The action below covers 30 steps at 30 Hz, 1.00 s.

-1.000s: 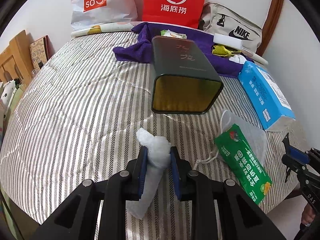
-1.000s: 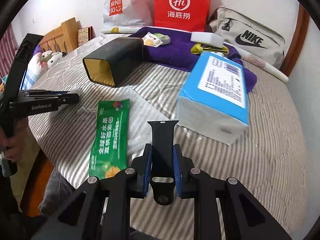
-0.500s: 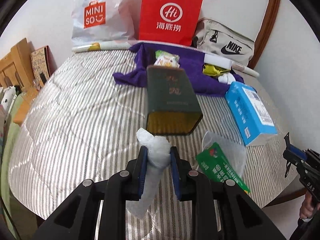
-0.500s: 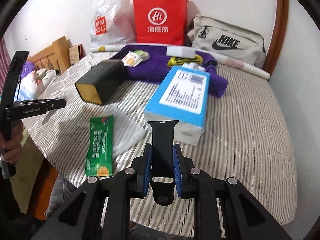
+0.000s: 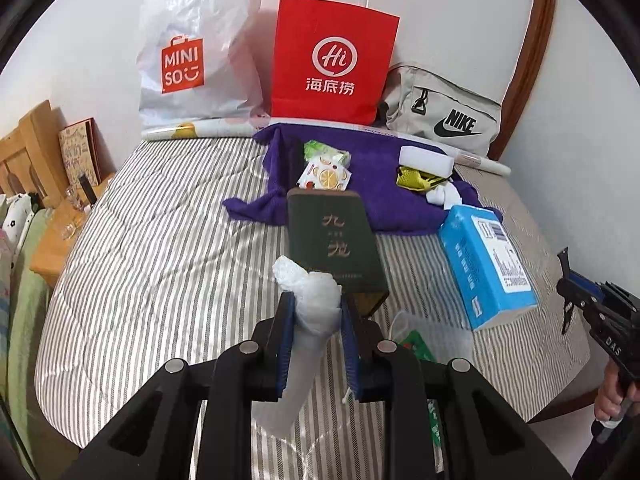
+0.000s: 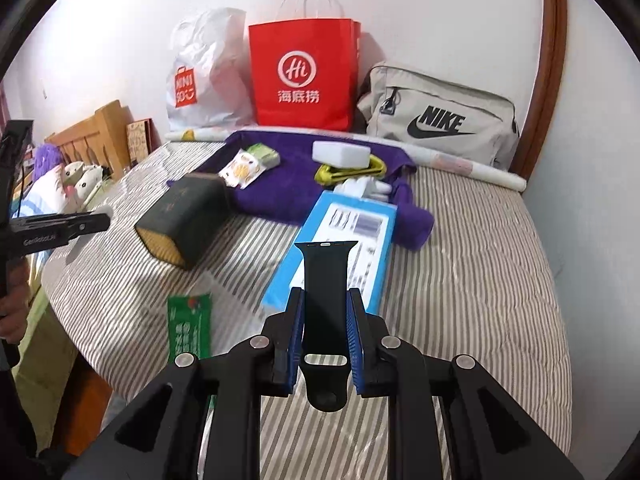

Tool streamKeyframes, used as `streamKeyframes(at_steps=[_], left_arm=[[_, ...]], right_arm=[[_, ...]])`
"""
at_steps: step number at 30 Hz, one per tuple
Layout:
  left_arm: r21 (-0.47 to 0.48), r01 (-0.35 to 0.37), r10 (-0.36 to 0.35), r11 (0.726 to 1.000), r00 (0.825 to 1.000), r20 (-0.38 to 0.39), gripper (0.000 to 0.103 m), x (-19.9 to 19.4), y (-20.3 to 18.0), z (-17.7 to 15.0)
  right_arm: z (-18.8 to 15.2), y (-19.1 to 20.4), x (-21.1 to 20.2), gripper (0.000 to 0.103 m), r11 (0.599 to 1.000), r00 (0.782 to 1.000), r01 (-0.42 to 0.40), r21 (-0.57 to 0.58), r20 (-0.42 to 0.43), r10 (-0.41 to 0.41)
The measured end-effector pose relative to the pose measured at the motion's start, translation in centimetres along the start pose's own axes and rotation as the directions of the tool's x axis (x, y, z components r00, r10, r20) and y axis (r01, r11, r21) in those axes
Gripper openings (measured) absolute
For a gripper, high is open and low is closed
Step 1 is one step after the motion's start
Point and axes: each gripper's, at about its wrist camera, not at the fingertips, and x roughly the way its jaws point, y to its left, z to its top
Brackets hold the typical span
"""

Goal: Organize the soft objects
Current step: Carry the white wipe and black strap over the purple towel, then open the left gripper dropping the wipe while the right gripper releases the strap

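My left gripper [image 5: 316, 304] is shut on a white crumpled foam wrap [image 5: 310, 300] and holds it above the striped bed [image 5: 160, 264]. My right gripper [image 6: 326, 308] is shut on a black rubber watch strap [image 6: 324, 280], also held above the bed. A dark green tin box [image 5: 334, 246] lies on its side ahead, open end toward me; it also shows in the right wrist view [image 6: 182, 216]. A purple towel [image 5: 376, 196] behind it carries small packets, a white sponge [image 5: 426, 156] and a yellow item [image 5: 416, 178].
A blue tissue pack [image 5: 484, 268] lies right of the tin. A green sachet on a clear bag [image 6: 190, 324] lies near the front edge. A red paper bag [image 5: 332, 64], a white Miniso bag [image 5: 192, 52] and a grey Nike bag [image 5: 444, 120] stand at the wall.
Both grippers have pulled back and risen from the bed, each still holding its object. The tin, tissue pack and sachet look farther away and have not moved.
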Motion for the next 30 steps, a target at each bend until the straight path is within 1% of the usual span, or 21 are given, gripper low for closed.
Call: streamKeyframes(at_steps=[8,15,21,30], left_arm=[[0.002,-0.006,0.006,1.000,1.000,0.006,0.022,0.9,-0.7,2.4],[-0.016,0.019,-0.019,1.000,1.000,-0.004,0.022,2.4,-0.5,4.3],[-0.013,0.040,-0.040,0.999,0.999,-0.003,0.022,3.9,-0.3,6.5],[-0.003,0.055,-0.055,0.998,0.998,-0.028,0.022,7.7,-0.3,9.5]], right_arm=[[3.1,-1.5,2.0,0.020,1.000,1.000,0.005,0.030,0.014,-0.005],[5.7,-1.8,3.9,0.020,0.999,1.000,-0.001,0.035,0.023,0.000],[7.8,-1.2,5.8,0.020,0.999,0.999,-0.026,0.020,0.022,0.026],[11.0,0.1,9.4,0.020,0.997,0.997,-0.082,0.007,0.012,0.082]])
